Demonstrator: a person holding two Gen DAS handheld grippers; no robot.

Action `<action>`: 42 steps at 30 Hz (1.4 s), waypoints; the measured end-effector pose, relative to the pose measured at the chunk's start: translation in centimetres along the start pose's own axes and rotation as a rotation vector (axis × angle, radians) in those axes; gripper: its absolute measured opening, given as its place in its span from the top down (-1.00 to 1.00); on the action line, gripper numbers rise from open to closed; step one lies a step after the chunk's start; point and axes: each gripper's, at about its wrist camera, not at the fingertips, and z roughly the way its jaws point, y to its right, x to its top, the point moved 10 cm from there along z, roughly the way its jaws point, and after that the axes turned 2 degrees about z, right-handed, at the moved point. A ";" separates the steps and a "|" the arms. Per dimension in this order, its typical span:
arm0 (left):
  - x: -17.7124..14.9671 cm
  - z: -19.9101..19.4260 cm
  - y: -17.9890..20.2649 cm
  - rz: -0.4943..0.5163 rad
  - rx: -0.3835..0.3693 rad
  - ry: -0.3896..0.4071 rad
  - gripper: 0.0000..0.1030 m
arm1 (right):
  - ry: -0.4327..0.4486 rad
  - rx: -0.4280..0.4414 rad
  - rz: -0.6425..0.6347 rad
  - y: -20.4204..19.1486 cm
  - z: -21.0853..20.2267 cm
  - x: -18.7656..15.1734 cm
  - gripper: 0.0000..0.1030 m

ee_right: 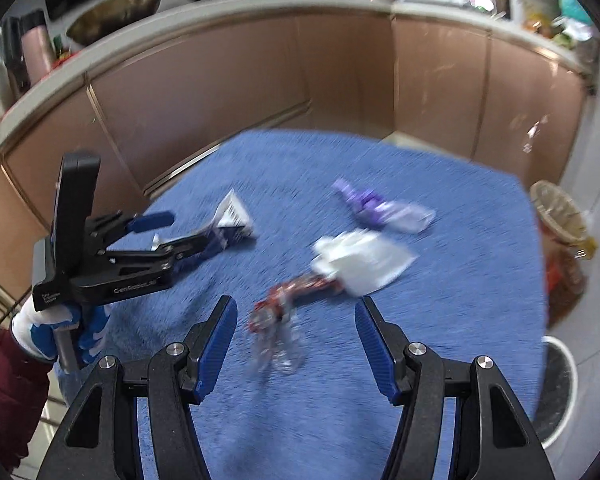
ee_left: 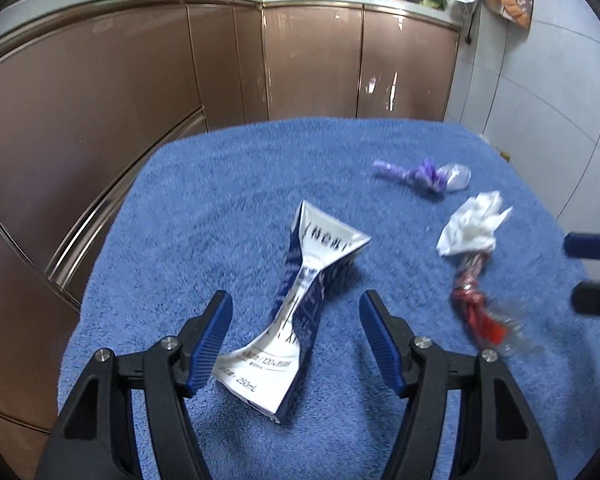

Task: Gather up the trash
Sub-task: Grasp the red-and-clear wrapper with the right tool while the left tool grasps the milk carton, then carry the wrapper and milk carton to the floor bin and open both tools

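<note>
Here, on a desk under a blue towel (ee_left: 228, 216), four pieces of trash:

- Crushed carton (ee_left: 300, 304), blue and white, twisted at the waist. It lies between the spread fingers of the left tool (ee_left: 296, 316), with a gap on the right side; whether the left finger meets it cannot be told. The tool stands wide apart, gripping nothing.
- Red wrapper (ee_right: 288, 304), twisted, with a clear crinkled tail. It sits just ahead of the right tool (ee_right: 296, 316) and slightly left of its centre line, untouched. That tool is likewise wide apart and holds nothing.
- White crumpled tissue (ee_right: 360, 264), beyond the red wrapper and touching its far end — ahead of the right tool, slightly to its right.
- Purple wrapper (ee_right: 376, 208) with a clear end, farthest ahead of both tools, apart from the tissue.

A wicker basket (ee_right: 560, 216) stands off the towel's edge, far right of the right tool.
</note>
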 end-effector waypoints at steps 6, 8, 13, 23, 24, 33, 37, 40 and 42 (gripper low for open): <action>-1.0 1.4 -0.5 0.018 0.011 -0.050 0.08 | -0.088 0.029 -0.010 -1.2 4.5 -1.1 -0.14; -1.1 1.6 -0.5 0.028 0.016 -0.057 0.16 | -0.116 0.031 -0.010 -1.3 6.0 -1.3 -0.14; -1.1 2.0 -0.8 0.035 0.019 -0.069 0.47 | -0.166 0.043 -0.003 -1.0 7.9 -2.1 0.23; -1.0 -0.4 -1.9 0.000 0.055 -0.032 0.48 | -0.134 0.139 -0.054 -3.0 5.7 -2.5 0.78; -0.8 -0.9 -2.0 -0.005 0.057 -0.024 0.49 | -0.127 0.148 -0.061 -3.2 5.3 -2.4 0.78; 1.3 -6.3 -1.4 -0.024 0.068 0.069 0.49 | -0.012 0.163 -0.095 -3.6 -0.5 -0.7 0.78; 3.1 -8.4 0.4 -0.008 0.047 0.119 0.49 | 0.056 0.130 -0.083 -1.8 -3.6 0.6 0.78; 4.9 -9.8 2.5 0.005 0.012 0.152 0.49 | 0.115 0.097 -0.063 -0.1 -6.5 1.4 0.78; 6.1 -10.6 4.1 0.021 -0.008 0.172 0.49 | 0.155 0.072 -0.045 1.5 -8.4 1.8 0.78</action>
